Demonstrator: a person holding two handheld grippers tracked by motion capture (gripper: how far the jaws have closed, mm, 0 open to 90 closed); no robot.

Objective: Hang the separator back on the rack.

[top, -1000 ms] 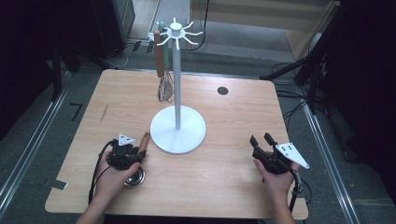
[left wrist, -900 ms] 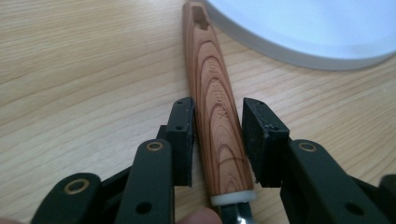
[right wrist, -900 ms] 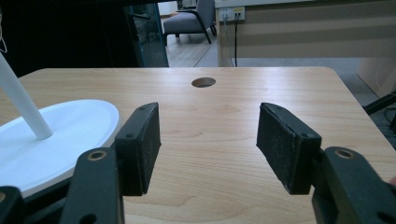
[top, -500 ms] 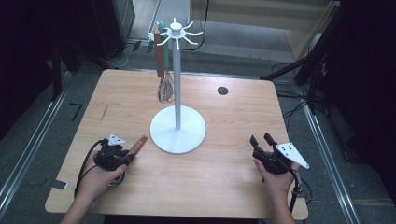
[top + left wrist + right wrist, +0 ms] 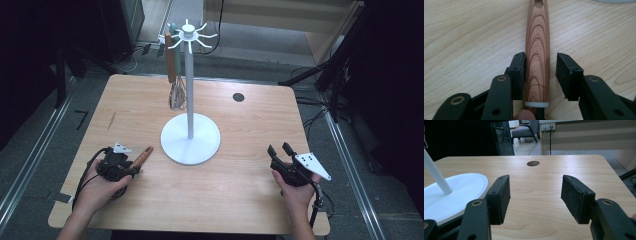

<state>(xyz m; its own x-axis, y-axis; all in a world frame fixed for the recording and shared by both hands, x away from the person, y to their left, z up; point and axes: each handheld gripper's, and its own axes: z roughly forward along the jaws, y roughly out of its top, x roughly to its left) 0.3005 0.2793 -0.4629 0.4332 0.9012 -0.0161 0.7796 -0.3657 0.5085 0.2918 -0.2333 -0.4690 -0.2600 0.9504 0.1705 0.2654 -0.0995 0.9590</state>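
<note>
Leftward-shifted left claw (image 5: 540,75) (jaws just opening) straddles wooden handle (image 5: 537,45).

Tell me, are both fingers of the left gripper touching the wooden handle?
Apart on one side. The left gripper view shows one finger against the wooden handle, while bare table shows between the handle and the other finger.

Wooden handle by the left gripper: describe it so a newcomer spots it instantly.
Start at the white stand in the middle of the table. Left of its round base, the wooden handle lies flat between the left gripper jaws. It has reddish grain, a hanging hole and a white collar, unlike the utensils hanging on the stand.
</note>
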